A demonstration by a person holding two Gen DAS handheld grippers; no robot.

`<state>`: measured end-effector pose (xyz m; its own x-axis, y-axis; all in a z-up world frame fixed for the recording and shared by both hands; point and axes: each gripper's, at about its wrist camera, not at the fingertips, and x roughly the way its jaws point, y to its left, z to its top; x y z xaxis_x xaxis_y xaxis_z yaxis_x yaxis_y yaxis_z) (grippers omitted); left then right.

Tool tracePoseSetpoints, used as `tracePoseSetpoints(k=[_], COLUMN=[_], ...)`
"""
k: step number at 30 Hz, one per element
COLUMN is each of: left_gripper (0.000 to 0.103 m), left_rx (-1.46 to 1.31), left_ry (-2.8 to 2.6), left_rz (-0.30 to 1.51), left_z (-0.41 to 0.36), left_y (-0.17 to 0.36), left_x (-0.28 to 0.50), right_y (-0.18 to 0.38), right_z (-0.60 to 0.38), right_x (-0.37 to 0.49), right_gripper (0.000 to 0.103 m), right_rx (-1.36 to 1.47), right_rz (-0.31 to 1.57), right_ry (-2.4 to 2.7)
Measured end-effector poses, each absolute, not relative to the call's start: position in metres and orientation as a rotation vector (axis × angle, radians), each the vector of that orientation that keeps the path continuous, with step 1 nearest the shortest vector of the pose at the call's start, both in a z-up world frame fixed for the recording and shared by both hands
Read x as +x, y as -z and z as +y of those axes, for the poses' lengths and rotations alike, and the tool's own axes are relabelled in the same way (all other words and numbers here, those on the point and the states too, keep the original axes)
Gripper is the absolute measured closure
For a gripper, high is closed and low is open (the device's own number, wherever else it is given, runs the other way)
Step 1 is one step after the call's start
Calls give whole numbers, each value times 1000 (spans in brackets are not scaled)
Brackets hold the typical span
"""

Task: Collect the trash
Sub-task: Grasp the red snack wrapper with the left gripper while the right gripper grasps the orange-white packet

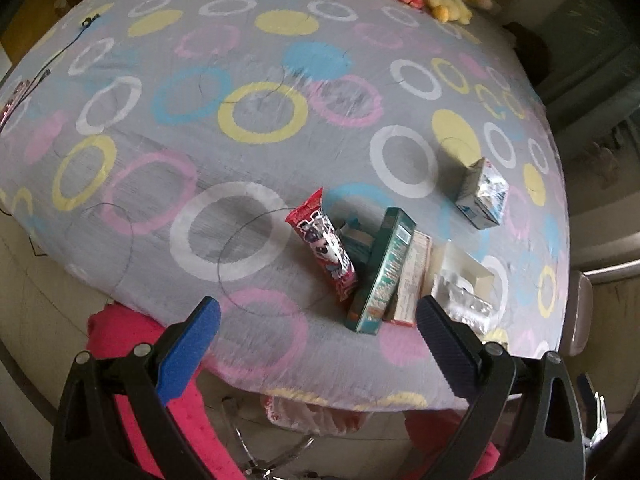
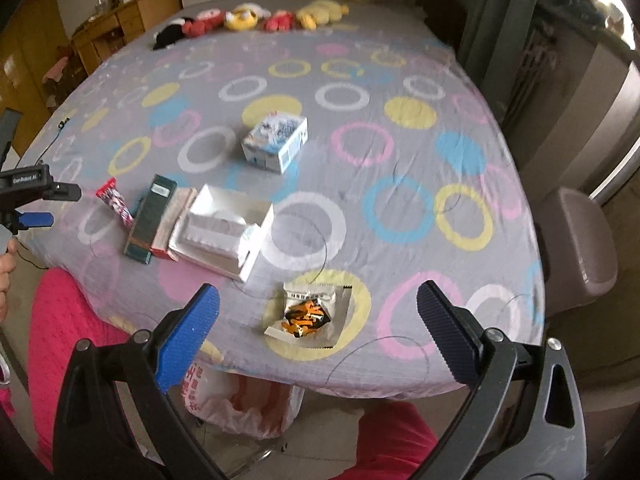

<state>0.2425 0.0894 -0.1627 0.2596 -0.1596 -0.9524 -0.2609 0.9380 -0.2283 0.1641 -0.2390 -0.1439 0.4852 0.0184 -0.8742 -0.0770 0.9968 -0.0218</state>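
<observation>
Trash lies on a bed with a ringed grey sheet [image 2: 400, 160]. A red snack wrapper [image 1: 324, 244], a green box [image 1: 386, 270] and a red-edged box [image 1: 412, 280] lie together, also in the right wrist view: red wrapper [image 2: 116, 202], green box [image 2: 150, 218]. An open white box [image 2: 226, 230] lies beside them. A blue-white carton [image 2: 276, 142] sits farther back, and shows in the left wrist view [image 1: 482, 194]. A silver packet [image 2: 314, 312] with orange pieces lies just ahead of my right gripper [image 2: 318, 320]. Both grippers are open and empty; my left gripper [image 1: 318, 322] hovers before the boxes.
A white plastic bag [image 2: 240, 404] hangs open below the bed's near edge. Plush toys [image 2: 256, 18] line the far edge. A grey chair [image 2: 580, 240] stands at the right. A wooden cabinet [image 2: 124, 24] is at the far left. The person's pink clothing [image 2: 68, 328] is near.
</observation>
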Motion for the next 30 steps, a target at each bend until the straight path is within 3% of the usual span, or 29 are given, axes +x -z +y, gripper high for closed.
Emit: tracePoseSetpoints(k=[20,25,30], left_gripper=[9,29,36], left_rx=[-519,-549,-606], left_ry=[-123,-115,-95], left_rz=[1320,1352,1376], left_z=[94,92,94], left_y=[229,244,255], left_x=[277,281,283], right_y=[255,269,278], right_z=[-254,-254,-250], right_x=[197,201,207], right_gripper=[6,6,6], right_rx=[34,54,43], right_rz=[1289,1307,1306], right_ry=[-44,-36,-18])
